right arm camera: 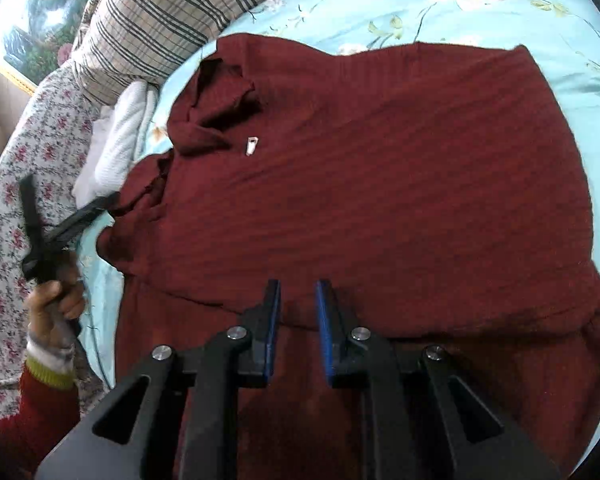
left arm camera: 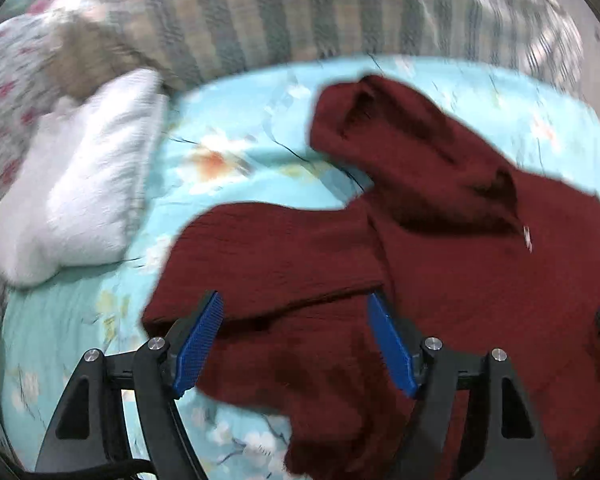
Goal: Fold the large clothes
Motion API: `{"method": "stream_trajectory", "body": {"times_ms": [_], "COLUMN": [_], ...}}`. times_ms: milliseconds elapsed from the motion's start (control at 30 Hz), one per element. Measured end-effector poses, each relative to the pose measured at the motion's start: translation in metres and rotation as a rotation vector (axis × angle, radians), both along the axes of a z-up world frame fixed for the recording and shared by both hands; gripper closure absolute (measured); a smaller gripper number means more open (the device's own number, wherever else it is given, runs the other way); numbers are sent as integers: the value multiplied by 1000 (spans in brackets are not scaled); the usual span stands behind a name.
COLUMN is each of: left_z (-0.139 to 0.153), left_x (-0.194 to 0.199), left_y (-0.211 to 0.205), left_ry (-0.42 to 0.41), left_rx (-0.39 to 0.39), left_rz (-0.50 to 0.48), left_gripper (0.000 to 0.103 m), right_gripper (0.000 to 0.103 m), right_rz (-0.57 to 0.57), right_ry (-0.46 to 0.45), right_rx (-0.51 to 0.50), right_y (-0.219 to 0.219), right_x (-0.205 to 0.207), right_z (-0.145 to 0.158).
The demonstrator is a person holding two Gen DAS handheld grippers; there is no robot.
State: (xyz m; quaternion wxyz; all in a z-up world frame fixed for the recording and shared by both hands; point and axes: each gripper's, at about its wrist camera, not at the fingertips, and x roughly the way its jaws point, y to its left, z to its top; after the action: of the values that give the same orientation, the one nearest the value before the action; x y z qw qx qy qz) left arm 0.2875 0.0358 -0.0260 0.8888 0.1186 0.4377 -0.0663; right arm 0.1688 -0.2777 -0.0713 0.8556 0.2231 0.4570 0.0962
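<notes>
A dark red knitted sweater lies spread on a turquoise flowered bedsheet, its turtleneck collar at the upper left with a small white tag beside it. In the left wrist view the sweater fills the right side, with a folded sleeve in front. My left gripper is open with the sleeve fold between its blue pads; it also shows in the right wrist view at the sweater's left edge. My right gripper hovers over the sweater's lower part, jaws slightly apart, holding nothing.
A white folded towel lies left of the sweater. A striped plaid pillow and a flowered quilt lie along the bed's far and left sides. A framed picture stands at the upper left.
</notes>
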Motion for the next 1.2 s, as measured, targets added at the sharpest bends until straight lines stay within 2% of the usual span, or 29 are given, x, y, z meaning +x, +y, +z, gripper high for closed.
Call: {"method": "stream_trajectory", "body": {"times_ms": [133,200,233,267,333,400,533,600,667,767,833,967,1033,1100,1200], "left_z": [-13,-24,-29,-34,-33,-22,9,29,47,65,73,70,62,46,15], "left_x": [8,19,24,32,40,40,25,7,-11,-38,-53,-60,-58,-58,-60], "left_y": [-21,-30,-30,-26,-16,-6,9,8,-4,-34,-61,-102,-114,-129,-149], "left_ry": [22,23,30,53,70,53,-19,-50,-77,-110,-122,-126,-103,-90,-17], "left_rx": [19,75,87,66,-14,-81,-189,-277,-344,-422,-451,-460,-483,-471,-467], "left_rz": [-96,-91,-81,-70,-53,-32,11,13,-17,-82,-136,-185,-200,-212,-252], "left_gripper": [22,25,41,51,88,92,95,95,96,96,96,96,95,95,94], "right_gripper": [83,83,83,83,83,83,83,83,83,83,83,83,83,83,83], "right_rz": [-17,-12,-8,-2,8,12,11,17,21,-10,-36,-77,-84,-91,-107], "right_ry": [5,12,13,14,8,-5,-50,-80,-106,-113,-116,-131,-133,-125,-110], "right_rx": [-2,11,11,7,7,2,16,45,89,100,110,120,127,132,161], "right_y": [-3,-1,0,2,4,6,6,8,8,3,-2,-18,-24,-28,-31], "right_x": [0,1,2,3,2,0,-4,-6,-7,-11,-15,-27,-30,-28,-24], "right_z": [-1,-2,-2,-2,1,5,17,22,25,23,23,26,26,24,16]}}
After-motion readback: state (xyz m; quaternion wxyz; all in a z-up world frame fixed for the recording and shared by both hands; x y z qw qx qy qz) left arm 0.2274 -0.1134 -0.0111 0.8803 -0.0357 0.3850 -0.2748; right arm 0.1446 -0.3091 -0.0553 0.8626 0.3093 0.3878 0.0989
